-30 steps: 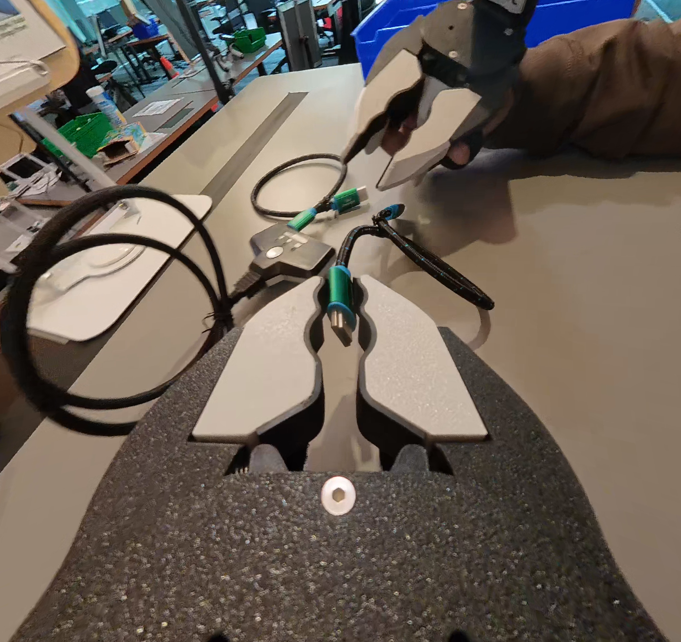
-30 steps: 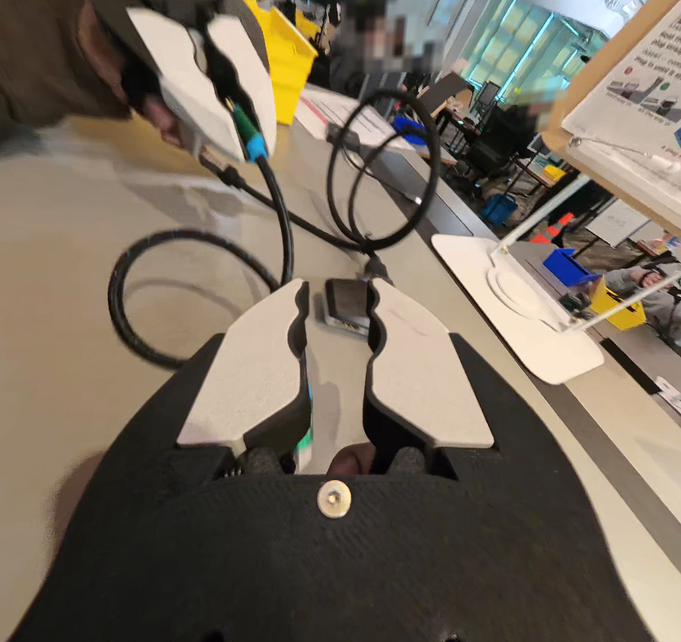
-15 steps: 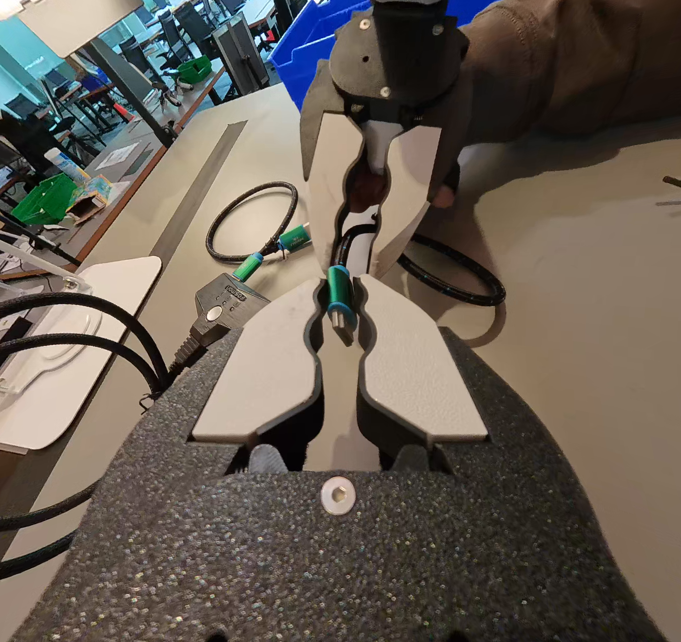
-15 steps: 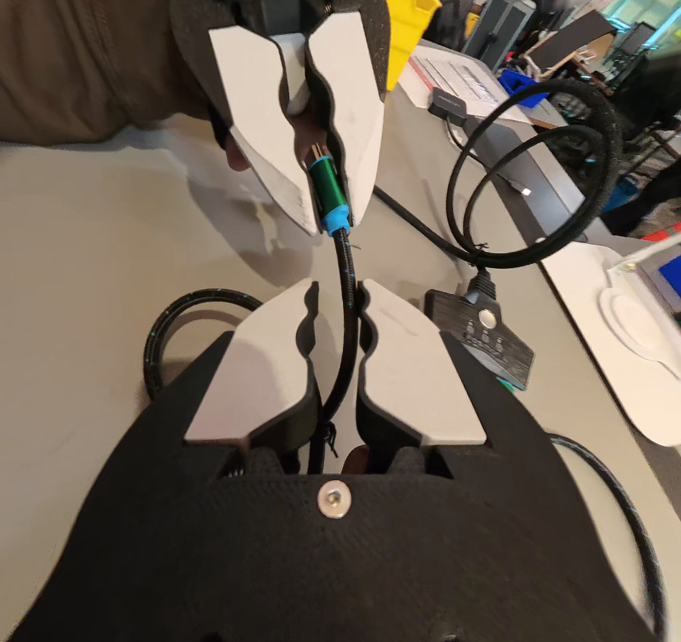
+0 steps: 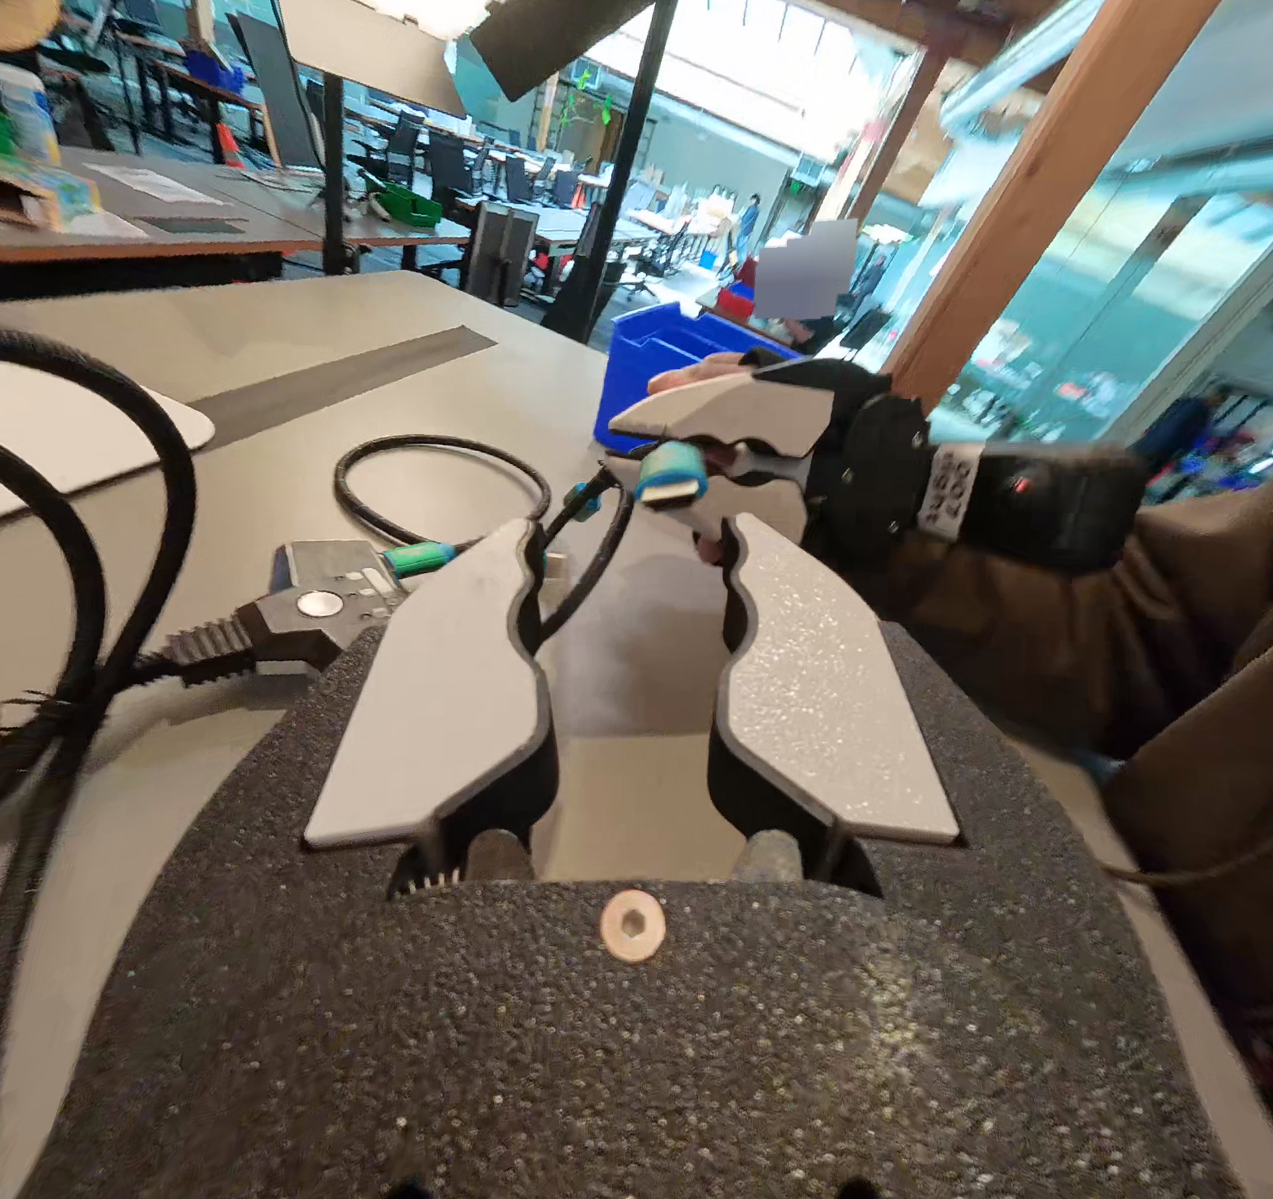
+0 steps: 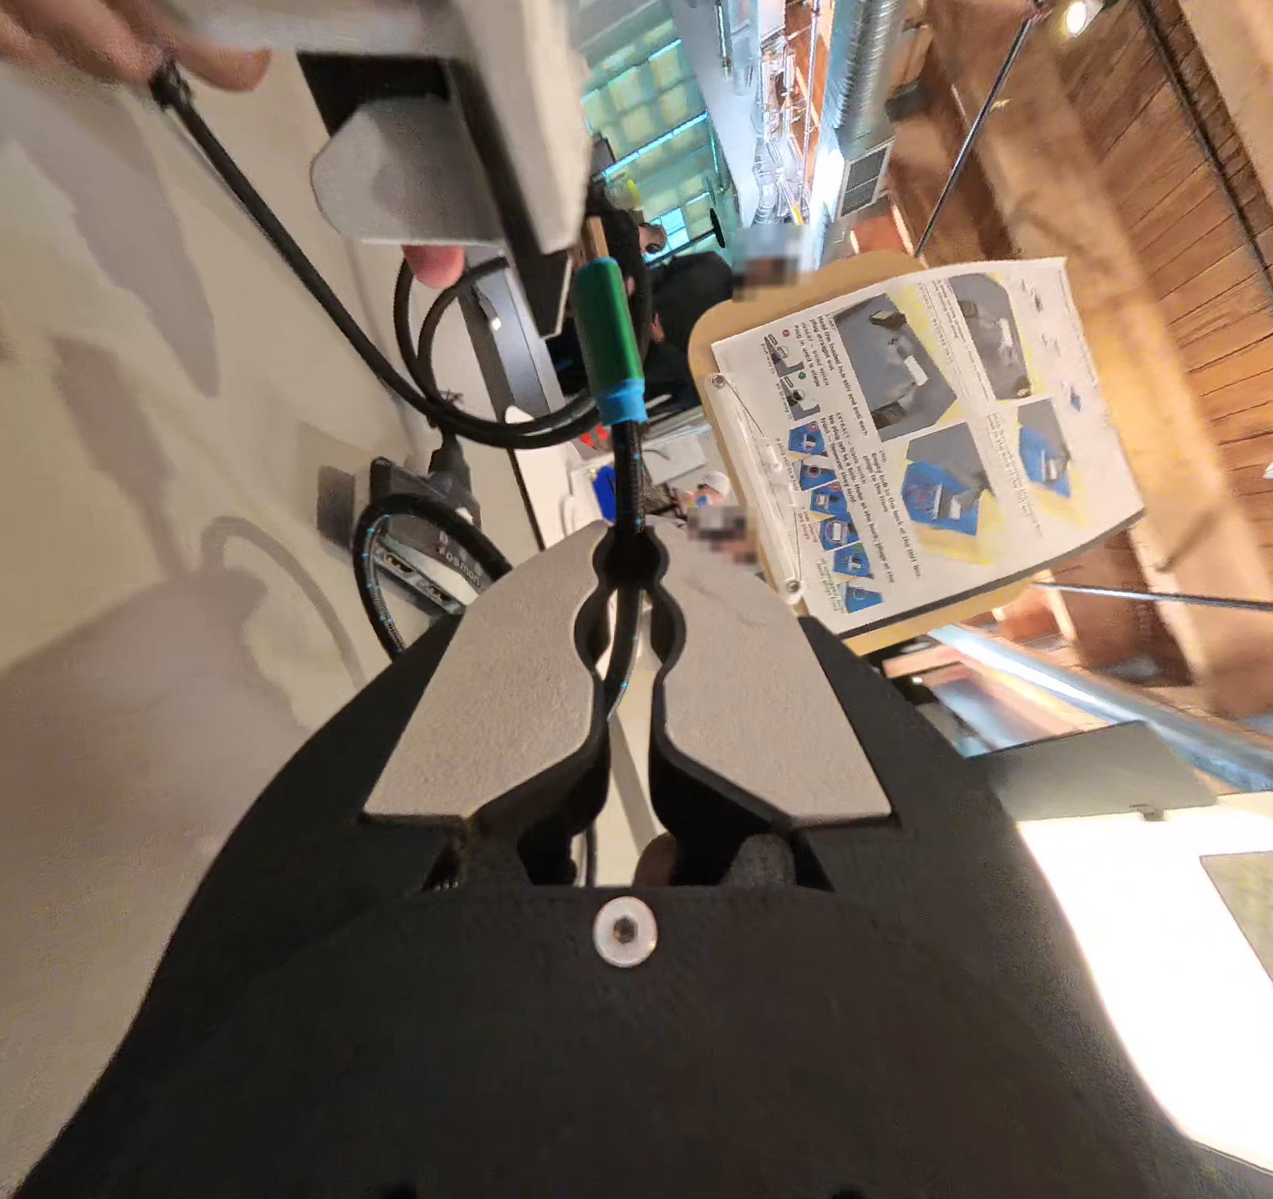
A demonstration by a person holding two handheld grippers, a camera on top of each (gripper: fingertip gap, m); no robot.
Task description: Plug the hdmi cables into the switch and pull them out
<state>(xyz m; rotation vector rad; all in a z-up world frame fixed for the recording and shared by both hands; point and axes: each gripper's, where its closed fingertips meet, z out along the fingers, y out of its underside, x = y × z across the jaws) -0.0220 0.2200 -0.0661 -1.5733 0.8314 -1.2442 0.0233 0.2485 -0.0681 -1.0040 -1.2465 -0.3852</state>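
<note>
since a moment ago the left gripper (image 5: 627, 546) spread its jaws off the green plug (image 6: 609, 339); right gripper (image 6: 630, 546) clamps its cable (image 6: 628, 477).

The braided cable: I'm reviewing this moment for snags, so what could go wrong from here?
The right gripper pinches only the thin braided cable below its green plug, so the plug may swing or slip. The open left gripper gives no support. The cable's slack loop by the switch box could catch and drag it.

Two close wrist views, perhaps facing
</note>
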